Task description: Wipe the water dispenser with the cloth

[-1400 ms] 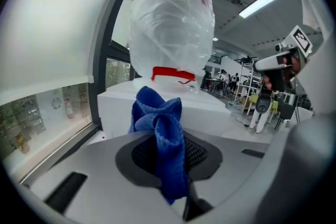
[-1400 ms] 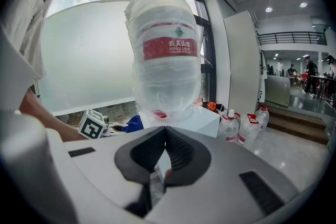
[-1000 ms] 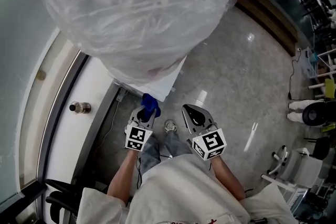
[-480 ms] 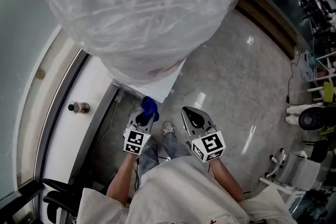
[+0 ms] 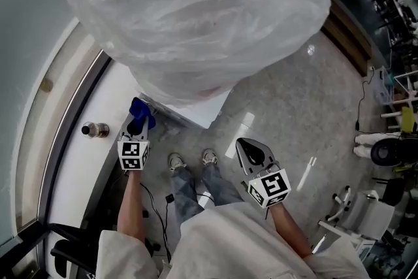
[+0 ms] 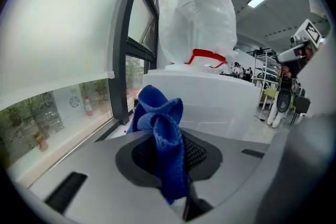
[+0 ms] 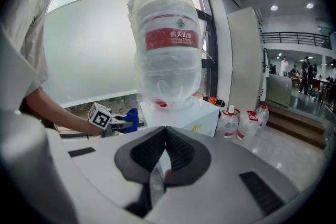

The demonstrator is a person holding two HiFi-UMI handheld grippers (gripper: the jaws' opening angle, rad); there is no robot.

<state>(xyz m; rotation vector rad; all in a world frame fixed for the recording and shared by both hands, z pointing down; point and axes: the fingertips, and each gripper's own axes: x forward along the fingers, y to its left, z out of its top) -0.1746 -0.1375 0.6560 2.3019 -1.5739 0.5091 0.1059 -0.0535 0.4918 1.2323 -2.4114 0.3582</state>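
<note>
Cloth (image 6: 163, 134), blue and bunched, is pinched in your left claw (image 5: 138, 123), with a loose tuft standing past the jaws. It sits just beside the left side of the dispenser (image 5: 196, 111); no view settles whether it touches the white wall yet. Lead with that tuft, press it flat on the panel, and stroke evenly so the hard jaws stay off the plastic. Your right claw (image 5: 246, 146) is closed on nothing and hangs over the floor, well apart from the dispenser. The wrapped bottle (image 5: 189, 10) bulges out overhead and hides the top from you. The sill (image 5: 78, 166) runs close on your left, with a small bottle (image 5: 96, 131) near your claw, so elbow room looks tight. Spare jugs (image 7: 247, 120) stand on the floor beyond.
</note>
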